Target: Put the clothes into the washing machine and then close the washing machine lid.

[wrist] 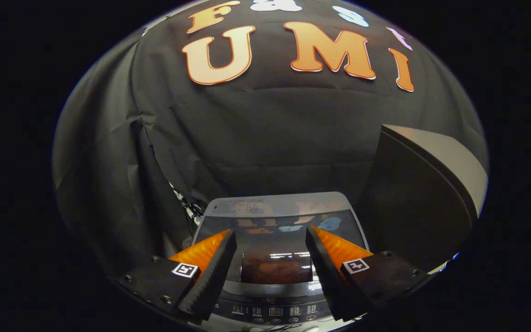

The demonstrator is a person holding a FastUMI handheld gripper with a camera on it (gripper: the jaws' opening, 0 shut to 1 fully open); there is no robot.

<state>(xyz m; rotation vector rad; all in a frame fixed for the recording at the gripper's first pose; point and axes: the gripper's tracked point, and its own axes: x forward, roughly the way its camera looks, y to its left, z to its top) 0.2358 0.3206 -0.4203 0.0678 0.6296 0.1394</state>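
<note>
Gripper view looks down along the tongs (270, 240), and their two fingers stand wide apart with nothing held between them. Each finger (212, 272) has a small square marker (185, 269) on its base.

Just under the fingers is the washing machine (274, 295). Its front strip with little buttons and small lights, the control panel (272, 312), sits closest, between the two finger bases.

A bit further on, between the fingers, is the washing machine lid (277, 240). It lies flat and shut over the tub. The lid is dark and shiny like glass, and it shows bright reflections of lights and colours. Through the glass, between the fingers, something orange-brown (277, 269) can be seen, but it is too dim to tell if this is the clothes or only a reflection.

Past the glass is the pale grey back part of the lid (277, 205).

To the right of the washing machine, beyond the right finger, stands a big dark box (424, 193) with a lighter grey top edge.

Behind everything hangs the black cloth wall (265, 133). On the left it has folds and a seam, and some thin wires (191, 207) show near the machine's back left corner.
</note>
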